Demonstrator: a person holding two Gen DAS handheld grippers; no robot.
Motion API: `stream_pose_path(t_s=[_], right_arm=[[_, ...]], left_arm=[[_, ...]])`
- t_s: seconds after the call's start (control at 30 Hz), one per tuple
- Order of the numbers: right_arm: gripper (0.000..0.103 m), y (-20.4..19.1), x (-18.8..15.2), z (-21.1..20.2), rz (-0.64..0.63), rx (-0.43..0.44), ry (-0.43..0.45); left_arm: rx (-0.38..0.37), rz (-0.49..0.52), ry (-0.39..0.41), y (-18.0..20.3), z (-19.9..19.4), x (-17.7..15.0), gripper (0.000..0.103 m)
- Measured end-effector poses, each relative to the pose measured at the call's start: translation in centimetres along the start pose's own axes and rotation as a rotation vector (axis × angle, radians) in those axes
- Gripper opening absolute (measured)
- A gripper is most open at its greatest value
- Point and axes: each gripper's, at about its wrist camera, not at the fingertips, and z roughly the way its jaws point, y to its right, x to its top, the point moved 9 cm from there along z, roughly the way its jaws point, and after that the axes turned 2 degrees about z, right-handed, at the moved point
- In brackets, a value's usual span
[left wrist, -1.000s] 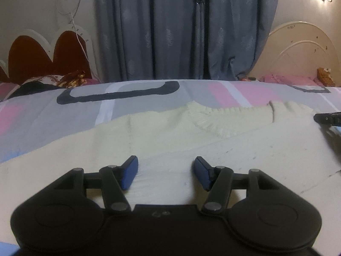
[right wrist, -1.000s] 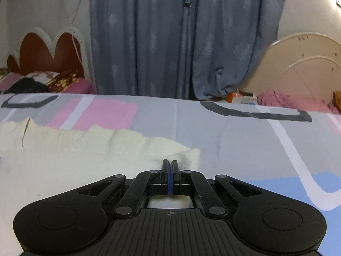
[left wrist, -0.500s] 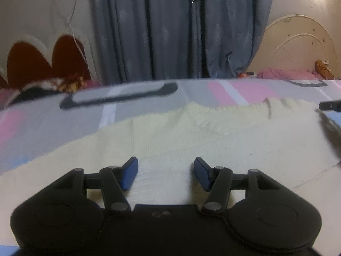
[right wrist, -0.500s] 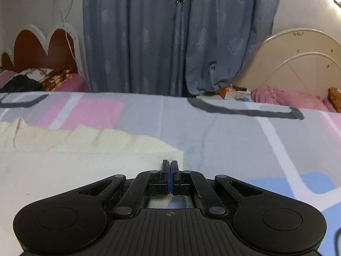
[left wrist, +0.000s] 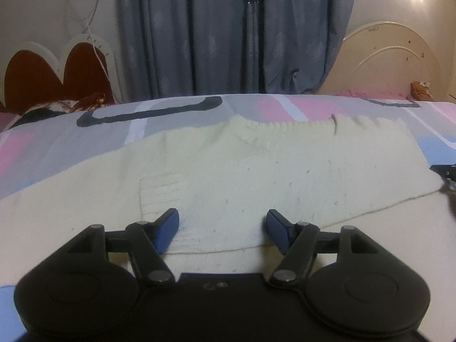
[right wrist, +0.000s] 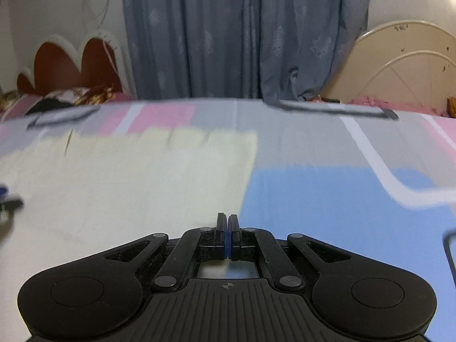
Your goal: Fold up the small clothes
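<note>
A bed (left wrist: pixel 199 114) under a flat sheet of pink, grey and blue blocks fills mid-frame. Across it spreads a cream knit sweater (left wrist: pixel 256 171), ribbed at collar and cuff, folded. Grey curtains (left wrist: pixel 228 28) hang upper centre. The left gripper (left wrist: pixel 223 228) has fingers apart over the hem; the right gripper (right wrist: pixel 227 228) has fingers pressed together at the sweater's blurred edge.

Blue-grey curtain (left wrist: pixel 236 34) hangs behind a patterned bedsheet (left wrist: pixel 176 114) and cream headboard (left wrist: pixel 390 59).
</note>
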Motion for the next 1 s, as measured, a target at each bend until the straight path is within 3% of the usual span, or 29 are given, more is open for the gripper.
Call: stream_pose_path(t_s=[0.1, 0.2, 0.27, 0.37, 0.43, 0.5, 0.6, 0.67, 0.73, 0.87, 0.93, 1.0], right_arm=[[0.000, -0.2, 0.6, -0.3, -0.024, -0.020, 0.015], [0.000, -1.0, 1.3, -2.0, -0.012, 0.025, 0.074], [0.000, -1.5, -0.6, -0.8, -0.012, 0.051, 0.006], [0.000, -2.2, -0.7, -1.4, -0.089, -0.008, 0.043], [0.000, -2.4, -0.3, -2.1, -0.052, 0.007, 0.073], [0.000, -2.3, -1.1, -1.1, -0.041, 0.003, 0.029], [0.000, -2.4, -0.6, -1.3, -0.035, -0.018, 0.032], [0.000, -2.3, 0.1, -2.5, 0.005, -0.008, 0.080], [0.000, -2.3, 0.1, -3.6, 0.025, -0.003, 0.097], [0.000, -2.8, -1.2, -4.4, 0.054, -0.001, 0.057], [0.000, -3.6, -1.5, -4.5, 0.064, 0.004, 0.051], [0.000, -3.9, -1.6, -4.7, 0.098, -0.001, 0.054]], left_arm=[[0.001, -0.012, 0.009, -0.1, -0.3, 0.5, 0.067], [0.001, -0.021, 0.011, -0.2, 0.0, -0.1, 0.067], [0.012, -0.024, 0.008, -0.2, -0.1, 0.1, 0.066], [0.030, -0.011, 0.007, -0.1, -0.4, 0.2, 0.064], [0.014, -0.036, 0.003, -0.4, -0.1, -0.3, 0.065], [0.002, -0.038, -0.004, -0.5, 0.0, -0.1, 0.065], [-0.013, -0.043, 0.015, -0.7, -1.3, 0.1, 0.066], [-0.007, -0.068, 0.039, -1.8, -2.5, -0.4, 0.069], [0.020, -0.129, 0.039, -4.2, -4.0, -1.7, 0.069], [0.116, -0.334, 0.027, -11.9, -7.1, -5.6, 0.049], [0.193, -0.442, 0.013, -16.4, -8.7, -8.0, 0.050], [0.191, -0.565, 0.044, -20.3, -10.5, -9.9, 0.050]])
